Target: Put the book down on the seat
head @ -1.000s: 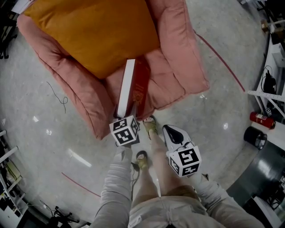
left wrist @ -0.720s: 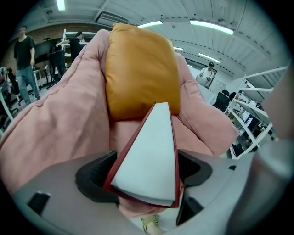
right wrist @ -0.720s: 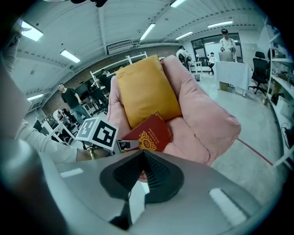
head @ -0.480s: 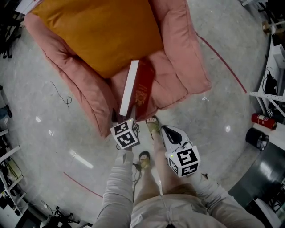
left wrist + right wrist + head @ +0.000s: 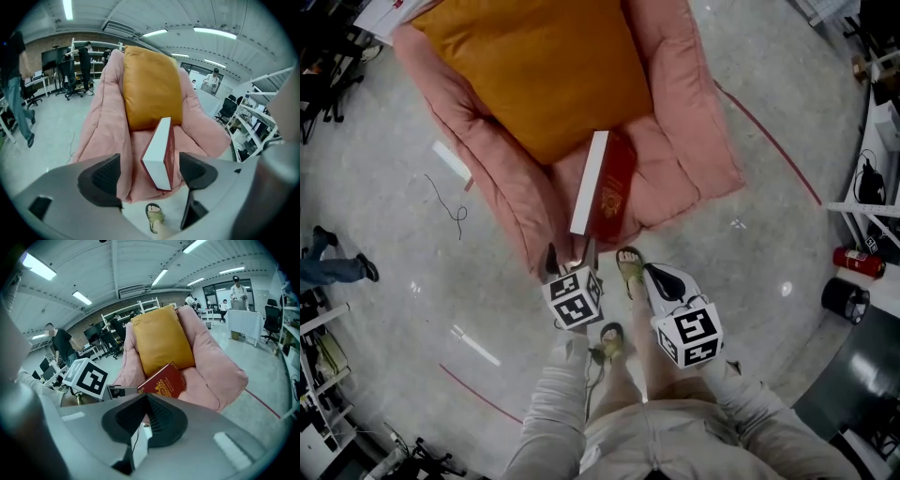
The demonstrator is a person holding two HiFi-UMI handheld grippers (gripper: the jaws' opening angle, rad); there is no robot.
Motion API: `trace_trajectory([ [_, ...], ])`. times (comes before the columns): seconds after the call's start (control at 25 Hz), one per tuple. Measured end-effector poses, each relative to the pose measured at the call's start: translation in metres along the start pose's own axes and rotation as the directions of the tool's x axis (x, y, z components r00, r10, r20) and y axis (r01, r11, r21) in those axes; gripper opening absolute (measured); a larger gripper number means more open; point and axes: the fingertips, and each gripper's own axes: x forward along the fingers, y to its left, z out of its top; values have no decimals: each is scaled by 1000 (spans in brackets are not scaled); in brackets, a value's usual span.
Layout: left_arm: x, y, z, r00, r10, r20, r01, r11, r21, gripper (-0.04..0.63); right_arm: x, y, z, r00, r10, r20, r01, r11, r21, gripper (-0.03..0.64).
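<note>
The pink seat (image 5: 694, 141) is seen from above, with an orange cushion (image 5: 534, 66) filling its back. The book (image 5: 605, 183) is already set on the seat, between the cushion and the front edge. It stands tilted on its long edge, with the white page block up and the red cover turned to the seat's right side, so it is not laid flat. The left gripper (image 5: 570, 255) is held just off the front edge. Its fingers (image 5: 101, 176) have just been opening and are now spread wide, with the book beyond them and untouched. The right gripper (image 5: 654, 277) is kept beside it, fingers (image 5: 145, 420) closed together on nothing. The placing is judged done and only the pull-back is left, though the book may yet topple.
</note>
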Motion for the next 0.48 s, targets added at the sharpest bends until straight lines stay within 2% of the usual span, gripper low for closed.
trace_trajectory([
  [0.16,-37,-16,-3,997,-77,-17,77,997,32,394,-18,16,0,1000,-2,15,2,1000,-21,0],
  [0.36,-88,-35,-1,975,-224,10,224,975,-9,358,-39,41,2,998,2,55,0,999,-37,0],
  [0.4,-99,-34,0,974,-226,27,227,974,-13,312,-43,47,2,998,5,61,-2,999,-42,0],
  [0.48,-122,-29,3,976,-206,68,207,978,-3,103,-52,59,3,997,9,75,-5,999,-52,0],
])
